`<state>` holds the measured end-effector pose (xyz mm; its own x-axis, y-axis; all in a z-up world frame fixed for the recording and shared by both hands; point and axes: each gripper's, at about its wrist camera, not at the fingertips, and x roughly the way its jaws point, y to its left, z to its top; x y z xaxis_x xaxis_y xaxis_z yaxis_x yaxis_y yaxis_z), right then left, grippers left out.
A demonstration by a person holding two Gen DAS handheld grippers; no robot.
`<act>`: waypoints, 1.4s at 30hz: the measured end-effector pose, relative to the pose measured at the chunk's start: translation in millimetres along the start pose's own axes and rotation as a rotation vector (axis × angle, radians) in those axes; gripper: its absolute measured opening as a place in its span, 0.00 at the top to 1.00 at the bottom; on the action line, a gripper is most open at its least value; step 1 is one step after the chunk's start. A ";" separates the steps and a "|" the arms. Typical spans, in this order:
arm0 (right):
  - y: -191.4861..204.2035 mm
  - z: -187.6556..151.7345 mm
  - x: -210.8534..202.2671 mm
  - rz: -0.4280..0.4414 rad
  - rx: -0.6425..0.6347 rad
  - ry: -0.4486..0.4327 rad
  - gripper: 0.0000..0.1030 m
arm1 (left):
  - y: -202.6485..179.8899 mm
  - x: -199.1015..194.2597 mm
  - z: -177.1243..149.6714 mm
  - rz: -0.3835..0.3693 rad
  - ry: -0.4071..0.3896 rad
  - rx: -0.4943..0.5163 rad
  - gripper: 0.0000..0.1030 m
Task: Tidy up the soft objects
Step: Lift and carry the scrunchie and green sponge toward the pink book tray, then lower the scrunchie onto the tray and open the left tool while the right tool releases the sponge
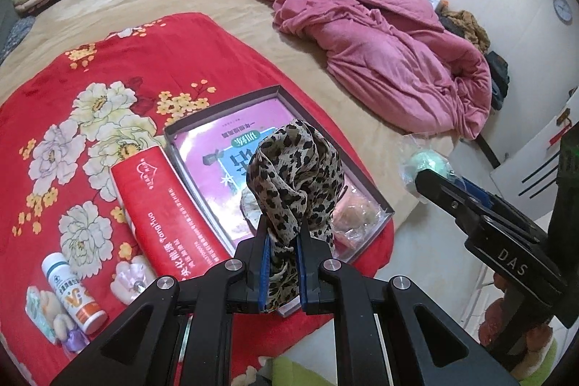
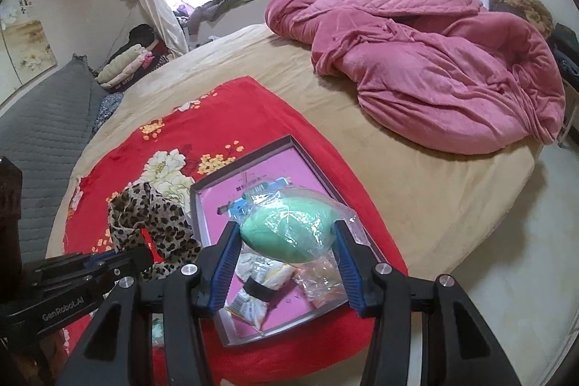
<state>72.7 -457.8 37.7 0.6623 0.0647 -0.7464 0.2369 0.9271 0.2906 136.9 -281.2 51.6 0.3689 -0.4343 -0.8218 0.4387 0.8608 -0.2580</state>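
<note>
The scarf [image 1: 295,176], leopard-printed, is clamped between the fingers of the left gripper [image 1: 282,272] and is held up above the open box [image 1: 278,91] on the red flowered blanket [image 1: 54,89]. A green soft ball in a plastic bag [image 2: 289,230] is squeezed between the fingers of the right gripper [image 2: 287,264], over the same box. The placing step seems to be in hand; next, both things probably need to be lowered into the box and released. "DAS" is read on the right gripper, "GenRobot.AI" on the left, "Yonghua" on the red lid [image 1: 163,205].

Left gripper [image 1: 282,241] clamped on leopard scarf [image 1: 295,169], right gripper [image 2: 286,241] clasping bagged green ball [image 2: 289,227]
</note>
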 end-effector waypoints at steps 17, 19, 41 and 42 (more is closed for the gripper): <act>-8.5 -8.8 28.0 0.016 -0.009 0.065 0.50 | -1.0 58.3 11.5 0.059 0.080 0.038 0.88; -6.3 -10.7 32.9 0.021 -0.018 0.078 0.50 | 2.4 67.9 12.6 0.066 0.096 0.035 0.88; 27.0 -66.7 95.1 0.027 -0.178 0.302 0.50 | 27.2 136.9 23.9 0.107 0.217 0.028 0.88; 26.1 -67.2 97.7 0.028 -0.174 0.302 0.50 | 27.8 137.2 23.6 0.106 0.218 0.026 0.88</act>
<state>95.9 -402.5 -67.8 0.4202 0.1731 -0.8908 0.0798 0.9708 0.2263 219.1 -323.1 -56.2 0.2290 -0.2721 -0.9346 0.4289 0.8901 -0.1541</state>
